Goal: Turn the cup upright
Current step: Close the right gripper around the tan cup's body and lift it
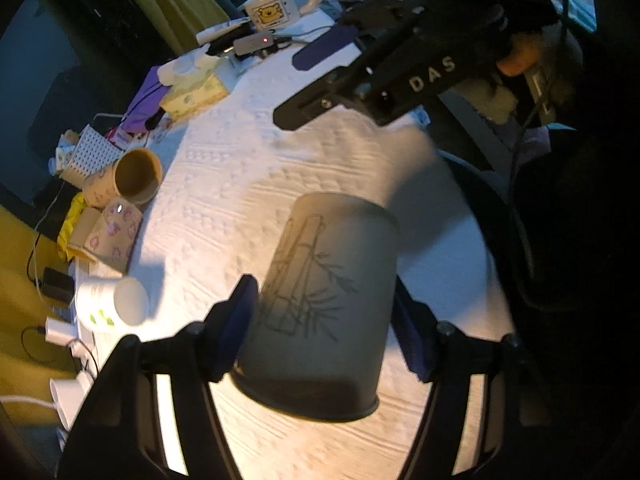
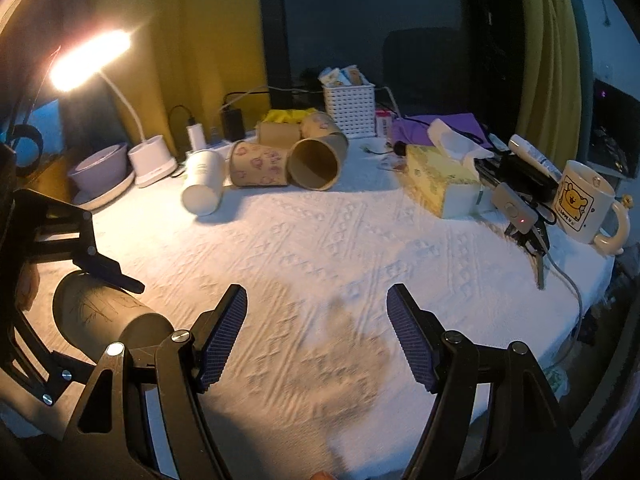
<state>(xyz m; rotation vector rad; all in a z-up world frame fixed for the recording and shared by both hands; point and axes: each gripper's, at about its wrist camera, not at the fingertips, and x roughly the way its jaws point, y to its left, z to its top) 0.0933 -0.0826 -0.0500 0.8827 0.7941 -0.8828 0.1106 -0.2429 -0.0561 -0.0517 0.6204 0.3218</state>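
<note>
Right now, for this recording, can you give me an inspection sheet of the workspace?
Surface: white textured cloth, lit by a desk lamp.
Job's things: grey cup with bamboo drawing, between the left gripper fingers, lying sideways in the right wrist view.
Clutter: paper cups on their sides, white cup, tissue box, bear mug, white basket, bowl.
Grippers: left shut on the grey cup; right gripper open, holding nothing.
Cables: chargers and leads at the back; a grey cable over the right edge.
Surroundings: yellow curtains, dark room.
</note>
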